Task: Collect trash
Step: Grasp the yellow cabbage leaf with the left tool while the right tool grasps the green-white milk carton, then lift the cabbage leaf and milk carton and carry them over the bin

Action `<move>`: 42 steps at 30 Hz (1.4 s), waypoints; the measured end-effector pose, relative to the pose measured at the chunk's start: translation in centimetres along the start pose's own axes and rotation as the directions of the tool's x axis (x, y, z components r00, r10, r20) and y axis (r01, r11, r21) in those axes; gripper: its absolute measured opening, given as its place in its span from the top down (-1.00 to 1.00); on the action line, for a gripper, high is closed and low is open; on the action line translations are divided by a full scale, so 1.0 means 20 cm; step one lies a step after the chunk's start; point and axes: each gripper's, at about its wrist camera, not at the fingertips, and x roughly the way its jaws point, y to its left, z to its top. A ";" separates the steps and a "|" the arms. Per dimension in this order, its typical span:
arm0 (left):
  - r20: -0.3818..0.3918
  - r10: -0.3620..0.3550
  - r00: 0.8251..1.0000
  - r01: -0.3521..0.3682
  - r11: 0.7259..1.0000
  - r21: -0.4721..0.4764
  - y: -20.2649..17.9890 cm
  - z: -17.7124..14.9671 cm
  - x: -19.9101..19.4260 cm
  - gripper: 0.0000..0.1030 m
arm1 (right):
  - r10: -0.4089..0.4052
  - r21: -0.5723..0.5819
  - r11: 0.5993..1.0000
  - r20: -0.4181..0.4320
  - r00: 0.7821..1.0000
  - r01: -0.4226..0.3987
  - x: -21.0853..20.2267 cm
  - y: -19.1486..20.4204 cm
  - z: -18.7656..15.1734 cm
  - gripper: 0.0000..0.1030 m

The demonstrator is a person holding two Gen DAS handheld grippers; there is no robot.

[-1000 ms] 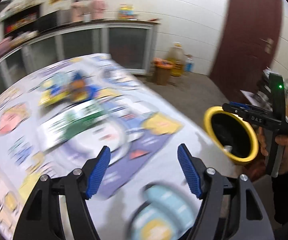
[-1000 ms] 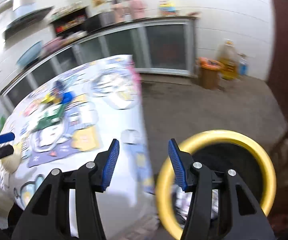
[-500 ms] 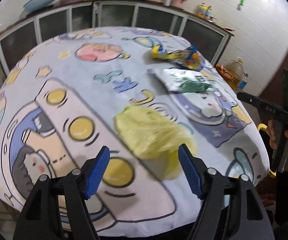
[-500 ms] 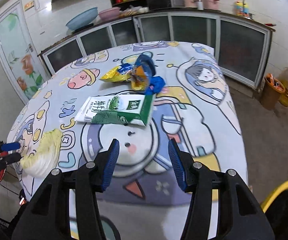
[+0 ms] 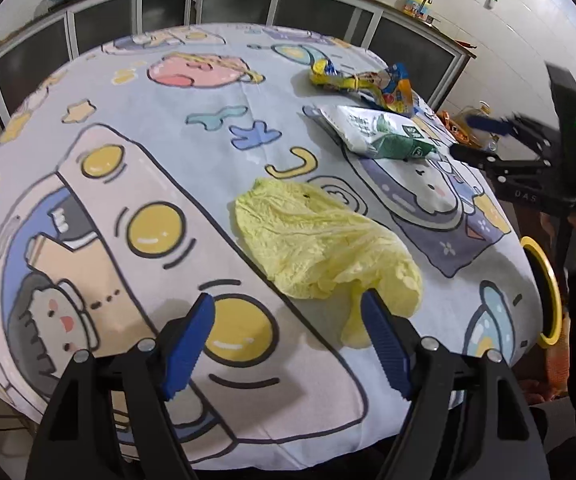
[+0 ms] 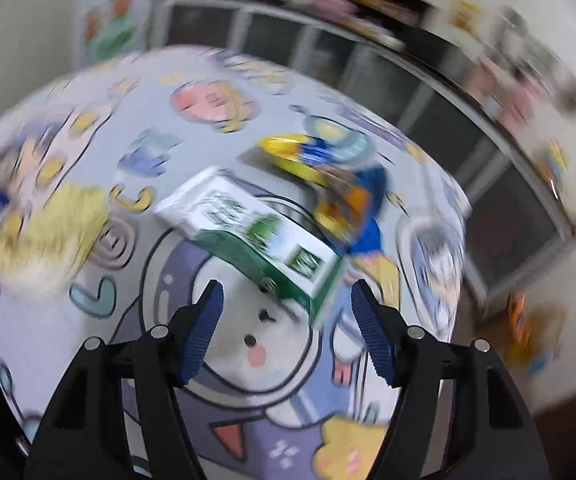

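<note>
A crumpled yellow cabbage leaf point(image 5: 319, 248) lies on the cartoon tablecloth, just ahead and right of my open, empty left gripper point(image 5: 288, 340). A green and white milk carton point(image 5: 379, 136) lies flat further back. A yellow and blue snack wrapper point(image 5: 367, 84) lies beyond it. My right gripper point(image 6: 288, 332) is open and empty, close in front of the carton point(image 6: 256, 236). The wrapper point(image 6: 327, 176) and leaf point(image 6: 44, 236) show blurred there. The right gripper also shows in the left wrist view point(image 5: 487, 140), near the carton.
A yellow-rimmed black bin point(image 5: 543, 284) stands off the table's right edge. Glass-door cabinets point(image 5: 168, 12) run along the back wall. The round table point(image 5: 168, 120) carries a cartoon-print cloth.
Both grippers swung from the bin to face the table. The left has closed in on the yellow leaf. The right has moved in over the table toward the milk carton.
</note>
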 end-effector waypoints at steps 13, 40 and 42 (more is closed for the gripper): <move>-0.170 -0.090 0.981 0.086 0.996 -0.026 -0.01 0.08 0.11 -0.42 | 0.270 -0.291 0.889 -0.291 0.918 -0.354 0.35 0.02 0.30 -0.61; -0.189 -0.164 0.968 0.172 0.985 0.026 -0.19 0.27 0.26 0.89 | 0.295 -0.155 0.921 -0.317 0.901 -0.356 0.53 -0.06 0.21 -0.01; -0.173 -0.158 0.972 0.165 0.986 0.027 -0.19 0.25 0.20 0.89 | 0.291 -0.145 0.928 -0.298 0.909 -0.344 0.49 -0.06 0.20 -0.01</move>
